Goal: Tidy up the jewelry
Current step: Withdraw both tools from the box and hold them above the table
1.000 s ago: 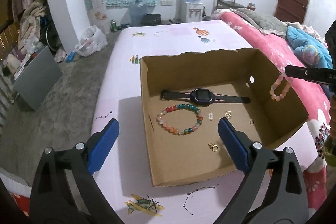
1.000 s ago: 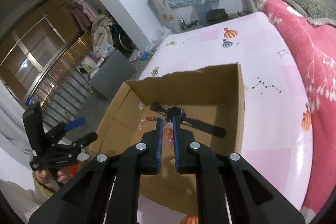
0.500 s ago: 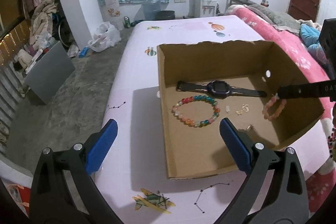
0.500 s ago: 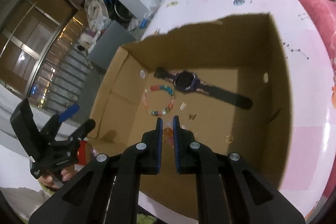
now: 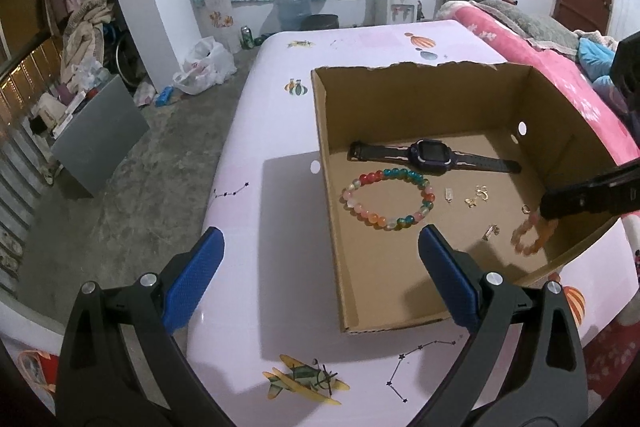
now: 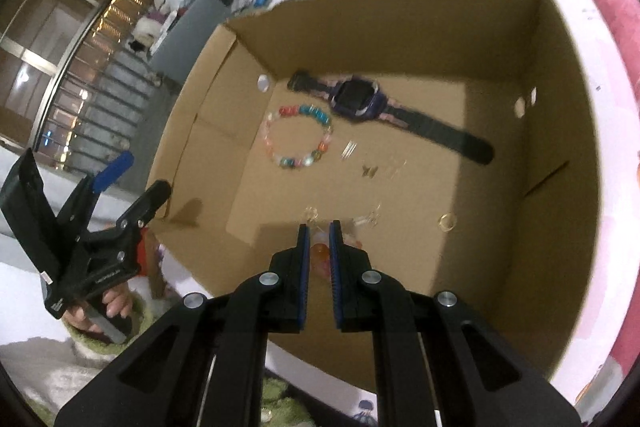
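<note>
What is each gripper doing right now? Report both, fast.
Left gripper: open, holding nothing, outside the cardboard box.
Right gripper: shut on the orange bead bracelet, low inside the box.

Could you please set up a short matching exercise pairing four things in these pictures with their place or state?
1. watch
2. multicolour bead bracelet
3. orange bead bracelet
4. left gripper

a. jaws wide open, outside the box
b. hanging from the right gripper
c. lying flat, strap stretched out, nearest the box's far wall
d. lying in a ring on the box floor, beside the watch

Pairs: 1-c, 2-d, 3-b, 4-a
</note>
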A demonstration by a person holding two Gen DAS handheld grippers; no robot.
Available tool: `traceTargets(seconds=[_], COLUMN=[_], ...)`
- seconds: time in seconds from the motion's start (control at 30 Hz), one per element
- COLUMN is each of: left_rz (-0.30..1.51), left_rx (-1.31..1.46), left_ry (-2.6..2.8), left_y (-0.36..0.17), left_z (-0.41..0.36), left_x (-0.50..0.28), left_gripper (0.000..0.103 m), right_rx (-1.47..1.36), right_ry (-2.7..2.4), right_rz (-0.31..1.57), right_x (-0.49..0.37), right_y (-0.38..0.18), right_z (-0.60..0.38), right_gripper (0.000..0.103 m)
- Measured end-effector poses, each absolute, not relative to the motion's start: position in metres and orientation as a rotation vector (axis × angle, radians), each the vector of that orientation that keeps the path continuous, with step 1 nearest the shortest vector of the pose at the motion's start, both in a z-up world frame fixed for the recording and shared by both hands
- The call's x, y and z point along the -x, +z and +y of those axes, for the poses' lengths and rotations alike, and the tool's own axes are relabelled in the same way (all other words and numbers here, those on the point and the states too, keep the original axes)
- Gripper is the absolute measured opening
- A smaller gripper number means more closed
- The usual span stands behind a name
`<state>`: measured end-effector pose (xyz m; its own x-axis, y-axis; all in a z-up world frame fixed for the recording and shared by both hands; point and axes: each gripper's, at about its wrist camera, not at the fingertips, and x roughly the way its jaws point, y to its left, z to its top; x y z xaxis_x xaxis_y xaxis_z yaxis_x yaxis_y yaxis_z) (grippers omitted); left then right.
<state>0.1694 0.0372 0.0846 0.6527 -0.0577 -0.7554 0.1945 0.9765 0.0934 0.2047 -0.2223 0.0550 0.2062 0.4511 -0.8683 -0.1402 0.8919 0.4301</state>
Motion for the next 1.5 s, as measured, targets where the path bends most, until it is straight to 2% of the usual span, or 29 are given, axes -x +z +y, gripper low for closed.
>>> traceTargets(seconds=[0.23, 0.43, 0.47, 0.57, 0.63, 0.73, 1.03, 1.5], left_rz=[0.851, 0.862, 0.861, 0.865, 0.898, 0.959, 1.010, 1.038], left_rx=[-0.151, -0.149, -0.148, -0.130, -0.093, -0.031, -0.070, -0.056], left_ry=[-0.145, -0.173, -0.177, -0.189, -0.221, -0.271, -0.243, -0.228], left_y=[0.083, 0.084, 0.084, 0.086, 0.083, 0.075, 0.063, 0.061], left_z=[0.046, 0.045, 0.045, 0.047, 0.048, 0.045, 0.027, 0.026], left_x=[-0.170, -0.171, -0.171, -0.171, -0.173, -0.176, -0.177, -0.181], left_gripper=[0.094, 0.094, 0.094, 0.094, 0.094, 0.094, 0.094, 0.094], right_rx=[-0.184, -0.207, -0.214, -0.200, -0.188, -0.217, -0.473, -0.563], right_ry=[0.326, 0.273, 0.256, 0.173, 0.116, 0.040, 0.038, 0.152], right_rz=[1.331, 1.194, 1.140, 0.986, 0.912, 0.907, 1.059, 1.066], right_x=[-0.194, -0.177, -0.171, -0.153, -0.142, -0.135, -0.142, -0.143], right_y=[0.058, 0.090, 0.101, 0.125, 0.134, 0.124, 0.063, 0.056], right_z=[-0.234, -0.252, -0.257, -0.271, -0.282, -0.300, -0.336, -0.325], right_gripper=[0.011, 0.011, 0.014, 0.047, 0.052, 0.061, 0.062, 0.062])
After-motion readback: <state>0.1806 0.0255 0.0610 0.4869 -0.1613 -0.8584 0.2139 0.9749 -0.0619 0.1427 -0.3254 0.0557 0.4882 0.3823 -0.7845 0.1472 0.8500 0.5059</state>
